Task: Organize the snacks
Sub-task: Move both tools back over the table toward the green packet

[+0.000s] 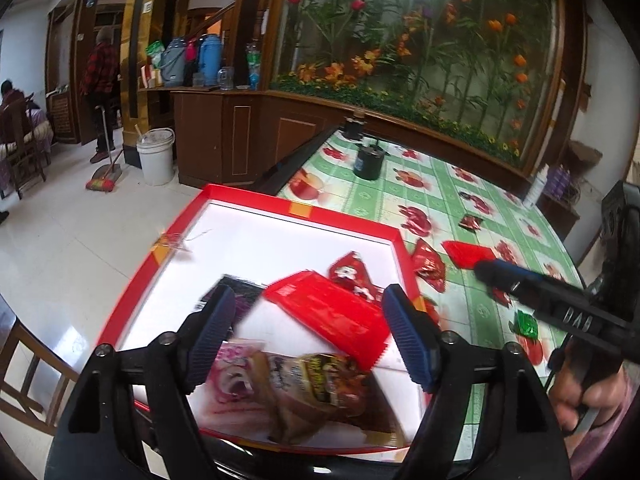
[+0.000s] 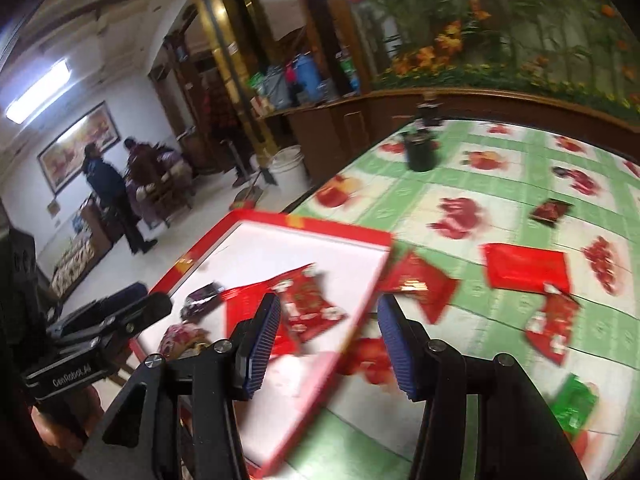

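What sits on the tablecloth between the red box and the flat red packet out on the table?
One red snack packet beside the red box rim, before the flat red packet; clearest in the right wrist view.

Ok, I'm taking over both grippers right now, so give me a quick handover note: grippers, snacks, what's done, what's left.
Left gripper: open, empty, above the red box.
Right gripper: open, empty, over the box's right rim.
Done: several packets lie in the box, among them a flat red packet.
Left: on the table, a large red packet, smaller red packets around it and a green packet.
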Demonstrator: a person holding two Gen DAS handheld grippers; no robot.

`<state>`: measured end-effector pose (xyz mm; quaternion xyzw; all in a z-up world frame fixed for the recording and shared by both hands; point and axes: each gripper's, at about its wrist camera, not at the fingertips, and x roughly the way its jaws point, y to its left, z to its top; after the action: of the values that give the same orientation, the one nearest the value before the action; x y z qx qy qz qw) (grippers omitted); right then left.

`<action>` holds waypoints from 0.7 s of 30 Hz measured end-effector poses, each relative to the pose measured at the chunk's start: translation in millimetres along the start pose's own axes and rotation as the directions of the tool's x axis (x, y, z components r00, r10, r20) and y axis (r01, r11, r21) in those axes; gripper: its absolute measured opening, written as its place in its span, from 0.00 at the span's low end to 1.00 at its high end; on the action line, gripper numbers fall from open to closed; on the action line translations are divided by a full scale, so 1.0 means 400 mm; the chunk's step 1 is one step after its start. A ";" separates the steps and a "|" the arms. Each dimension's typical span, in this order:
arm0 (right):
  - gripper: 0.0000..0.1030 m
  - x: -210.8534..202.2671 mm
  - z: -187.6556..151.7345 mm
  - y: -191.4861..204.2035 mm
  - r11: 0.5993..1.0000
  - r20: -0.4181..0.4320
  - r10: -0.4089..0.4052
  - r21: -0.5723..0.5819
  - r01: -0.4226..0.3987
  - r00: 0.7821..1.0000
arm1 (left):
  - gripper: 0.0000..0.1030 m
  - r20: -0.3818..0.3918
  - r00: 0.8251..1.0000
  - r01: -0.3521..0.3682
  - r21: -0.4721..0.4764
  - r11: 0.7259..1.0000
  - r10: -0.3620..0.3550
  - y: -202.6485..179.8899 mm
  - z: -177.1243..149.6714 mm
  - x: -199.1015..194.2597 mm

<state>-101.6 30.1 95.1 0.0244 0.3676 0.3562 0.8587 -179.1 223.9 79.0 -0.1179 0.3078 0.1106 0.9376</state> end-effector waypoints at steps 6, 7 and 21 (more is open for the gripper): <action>0.53 -0.098 -0.017 -0.155 0.992 0.055 -0.074 0.110 0.068 0.996 | 0.74 -0.029 1.000 0.013 0.075 0.997 -0.011 -0.080 -0.014 0.010; 0.54 -0.110 -0.020 -0.177 0.989 0.058 -0.084 0.125 0.077 0.995 | 0.74 -0.032 0.999 0.014 0.082 0.997 -0.012 -0.088 -0.015 0.009; 0.55 -0.258 -0.114 -0.474 0.918 0.111 -0.166 0.379 0.112 0.980 | 0.74 -0.092 0.996 0.040 0.228 0.973 -0.020 -0.260 -0.057 0.032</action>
<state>-67.9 -186.1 67.6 0.1852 0.3674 0.2156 0.8856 -152.6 120.5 69.4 -0.0183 0.3583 0.0547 0.9318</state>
